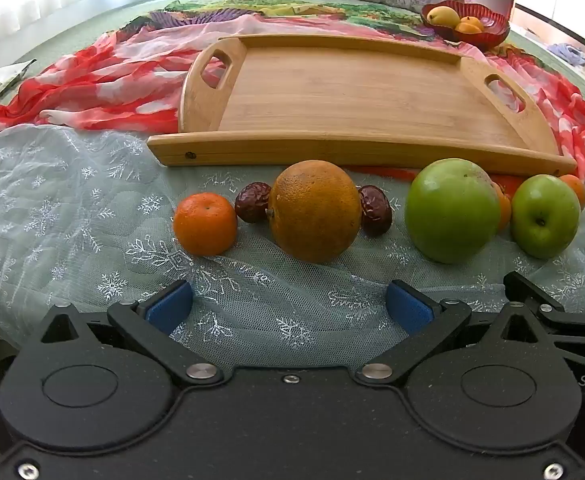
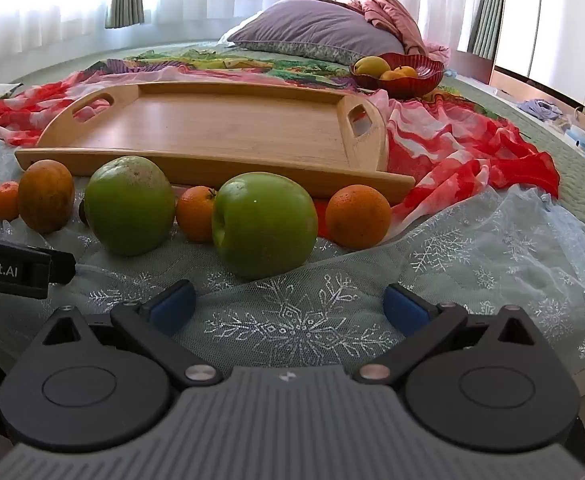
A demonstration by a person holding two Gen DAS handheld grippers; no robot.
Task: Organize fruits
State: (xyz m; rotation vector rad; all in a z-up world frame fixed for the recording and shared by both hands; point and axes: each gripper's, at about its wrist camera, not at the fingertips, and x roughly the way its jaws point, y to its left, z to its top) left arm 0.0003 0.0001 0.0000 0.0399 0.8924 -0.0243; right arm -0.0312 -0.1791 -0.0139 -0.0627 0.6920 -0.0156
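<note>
A row of fruit lies on the lace cloth in front of an empty wooden tray (image 1: 332,92) (image 2: 212,128). In the left wrist view: a small tangerine (image 1: 205,224), two red dates (image 1: 253,202) (image 1: 375,210), a big orange (image 1: 314,211), a large green apple (image 1: 452,210) and a smaller green apple (image 1: 545,216). My left gripper (image 1: 288,308) is open and empty, just short of the big orange. My right gripper (image 2: 288,306) is open and empty, just short of the smaller green apple (image 2: 264,224), with tangerines (image 2: 358,216) (image 2: 195,213) beside it.
A red glass bowl (image 1: 492,36) (image 2: 424,78) with yellow and orange fruit stands behind the tray at the right. A red and white scarf (image 1: 92,88) lies bunched around the tray. A purple pillow (image 2: 316,32) lies at the bed's far end.
</note>
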